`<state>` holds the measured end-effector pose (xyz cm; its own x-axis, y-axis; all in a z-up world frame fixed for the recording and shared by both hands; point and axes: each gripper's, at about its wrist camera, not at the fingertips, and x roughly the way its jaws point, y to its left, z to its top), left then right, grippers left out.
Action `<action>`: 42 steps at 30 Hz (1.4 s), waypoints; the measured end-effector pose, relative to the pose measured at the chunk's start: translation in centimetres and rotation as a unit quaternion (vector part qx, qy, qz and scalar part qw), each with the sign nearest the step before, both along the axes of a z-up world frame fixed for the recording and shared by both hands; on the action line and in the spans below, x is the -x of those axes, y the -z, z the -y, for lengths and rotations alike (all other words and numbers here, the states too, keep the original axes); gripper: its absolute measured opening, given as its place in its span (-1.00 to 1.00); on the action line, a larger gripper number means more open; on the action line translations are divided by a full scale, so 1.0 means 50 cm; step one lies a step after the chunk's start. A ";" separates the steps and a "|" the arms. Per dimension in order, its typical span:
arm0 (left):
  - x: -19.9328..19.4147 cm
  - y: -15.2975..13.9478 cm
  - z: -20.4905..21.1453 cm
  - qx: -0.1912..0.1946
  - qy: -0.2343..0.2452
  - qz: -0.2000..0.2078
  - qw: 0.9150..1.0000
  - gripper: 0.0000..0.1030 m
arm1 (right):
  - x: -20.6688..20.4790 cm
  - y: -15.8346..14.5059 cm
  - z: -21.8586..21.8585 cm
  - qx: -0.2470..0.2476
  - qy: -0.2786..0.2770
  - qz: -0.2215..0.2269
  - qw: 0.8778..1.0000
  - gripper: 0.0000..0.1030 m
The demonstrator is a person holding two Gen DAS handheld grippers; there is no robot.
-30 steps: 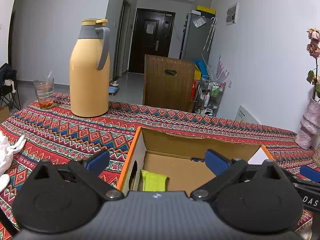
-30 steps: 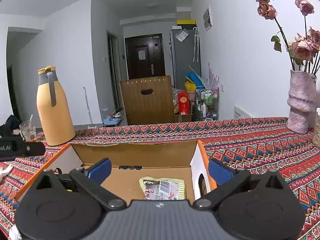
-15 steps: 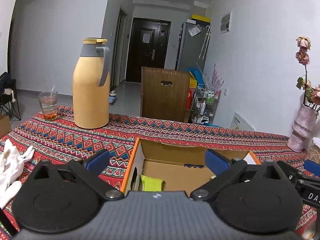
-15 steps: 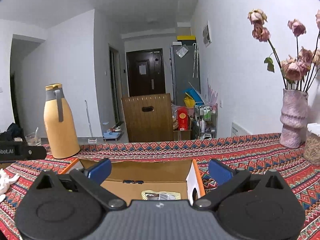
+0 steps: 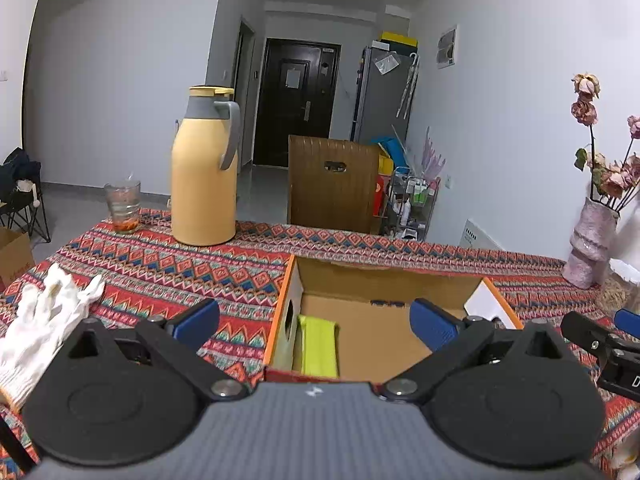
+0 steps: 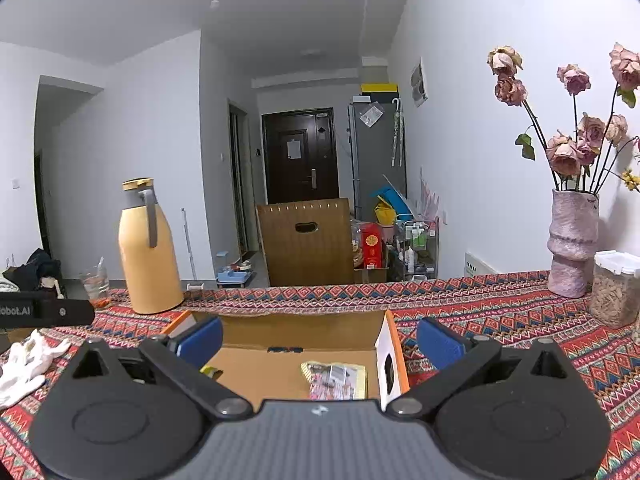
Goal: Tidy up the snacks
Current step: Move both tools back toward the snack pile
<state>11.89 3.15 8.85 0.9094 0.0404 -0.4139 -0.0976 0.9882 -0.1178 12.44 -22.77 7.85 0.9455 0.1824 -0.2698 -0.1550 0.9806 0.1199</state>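
An open cardboard box (image 5: 384, 280) with orange-edged flaps sits on the patterned tablecloth. A lime-green snack packet (image 5: 319, 346) stands against its left wall. In the right wrist view the same box (image 6: 300, 326) holds a printed yellow-rimmed snack packet (image 6: 338, 380) near its right wall. My left gripper (image 5: 314, 320) is open above the box's near left corner, nothing between its blue pads. My right gripper (image 6: 319, 340) is open over the box's near right side, also empty.
A tall yellow thermos (image 5: 205, 168) and a drinking glass (image 5: 122, 207) stand at the table's far left. White gloves (image 5: 44, 320) lie at the left. A pink vase of dried roses (image 6: 572, 240) and a clear jar (image 6: 616, 288) stand at the right. A wooden chair back (image 5: 332, 184) rises behind the table.
Both grippers have pulled back and risen from the box, so more of the table and room shows. Both stay open and empty. The packets lie where they were.
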 end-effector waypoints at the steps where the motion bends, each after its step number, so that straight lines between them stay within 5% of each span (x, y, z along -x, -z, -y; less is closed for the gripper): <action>1: 0.010 0.002 -0.001 0.000 0.001 -0.001 1.000 1.00 | 0.012 0.002 -0.002 0.000 -0.001 -0.001 1.000 1.00; 42: 0.323 0.163 -0.028 0.020 0.038 -0.046 0.998 1.00 | 0.354 0.144 -0.059 0.031 -0.030 -0.047 0.998 1.00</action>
